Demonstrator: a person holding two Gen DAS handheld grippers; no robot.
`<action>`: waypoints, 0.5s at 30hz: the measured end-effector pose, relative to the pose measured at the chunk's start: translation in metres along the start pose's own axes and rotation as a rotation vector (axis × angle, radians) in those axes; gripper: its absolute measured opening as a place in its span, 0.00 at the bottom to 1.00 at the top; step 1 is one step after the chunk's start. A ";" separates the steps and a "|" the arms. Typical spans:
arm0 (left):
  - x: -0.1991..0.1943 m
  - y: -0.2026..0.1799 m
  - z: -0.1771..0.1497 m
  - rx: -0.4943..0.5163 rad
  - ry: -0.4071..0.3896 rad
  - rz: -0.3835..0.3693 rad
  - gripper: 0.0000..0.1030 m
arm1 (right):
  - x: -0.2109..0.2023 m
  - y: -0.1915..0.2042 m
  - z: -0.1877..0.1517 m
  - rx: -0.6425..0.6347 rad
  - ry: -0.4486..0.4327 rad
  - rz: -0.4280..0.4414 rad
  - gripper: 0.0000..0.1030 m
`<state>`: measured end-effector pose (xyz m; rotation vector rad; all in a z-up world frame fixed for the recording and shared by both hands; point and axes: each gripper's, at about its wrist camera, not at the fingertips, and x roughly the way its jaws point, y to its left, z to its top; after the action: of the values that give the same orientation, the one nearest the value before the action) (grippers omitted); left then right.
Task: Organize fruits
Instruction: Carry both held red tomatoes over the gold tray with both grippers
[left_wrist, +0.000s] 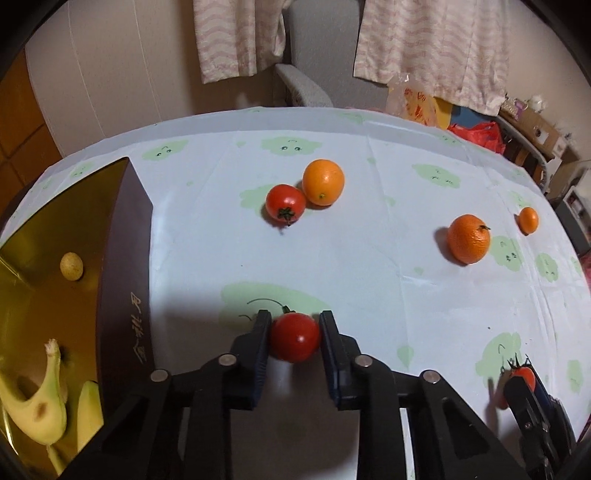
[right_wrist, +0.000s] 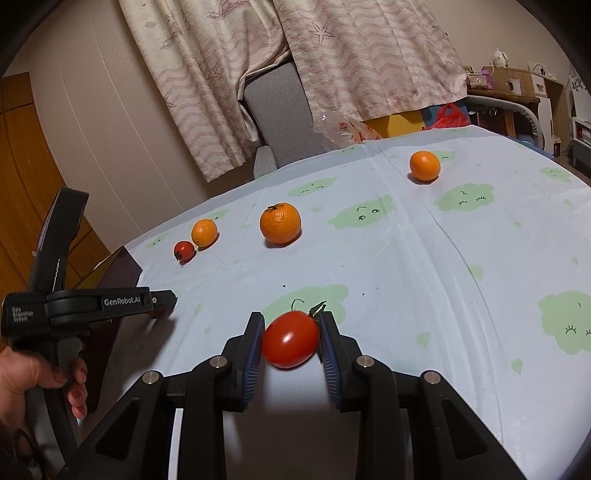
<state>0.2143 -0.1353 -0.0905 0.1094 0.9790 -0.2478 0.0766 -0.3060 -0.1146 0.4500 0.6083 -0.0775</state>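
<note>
Tablecloth (left_wrist: 332, 258): pale blue, printed with light green clouds bearing small drawn faces. Tomatoes (left_wrist: 294, 336) (right_wrist: 290, 339) (left_wrist: 285, 204): glossy red, dark green stems. Oranges (left_wrist: 323, 181) (left_wrist: 469, 238) (left_wrist: 528, 220): bright orange. Box (left_wrist: 125, 266): dark brown outside, gold lining, gold characters. Bananas (left_wrist: 40, 402): yellow, brown spots. Curtains (right_wrist: 369, 59): cream with pink wavy stripes. Gripper pads (right_wrist: 253, 354): blue on black.
</note>
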 end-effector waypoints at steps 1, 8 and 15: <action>-0.001 0.001 -0.002 -0.009 -0.007 -0.011 0.26 | 0.000 0.000 0.000 0.000 0.000 0.000 0.30; -0.017 -0.001 -0.019 -0.034 -0.052 -0.122 0.25 | 0.000 0.000 -0.001 -0.002 -0.001 -0.001 0.30; -0.036 -0.004 -0.034 -0.015 -0.081 -0.152 0.25 | 0.000 0.001 -0.001 -0.007 -0.002 -0.006 0.30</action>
<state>0.1667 -0.1260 -0.0792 0.0107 0.9091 -0.3809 0.0763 -0.3045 -0.1143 0.4414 0.6080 -0.0820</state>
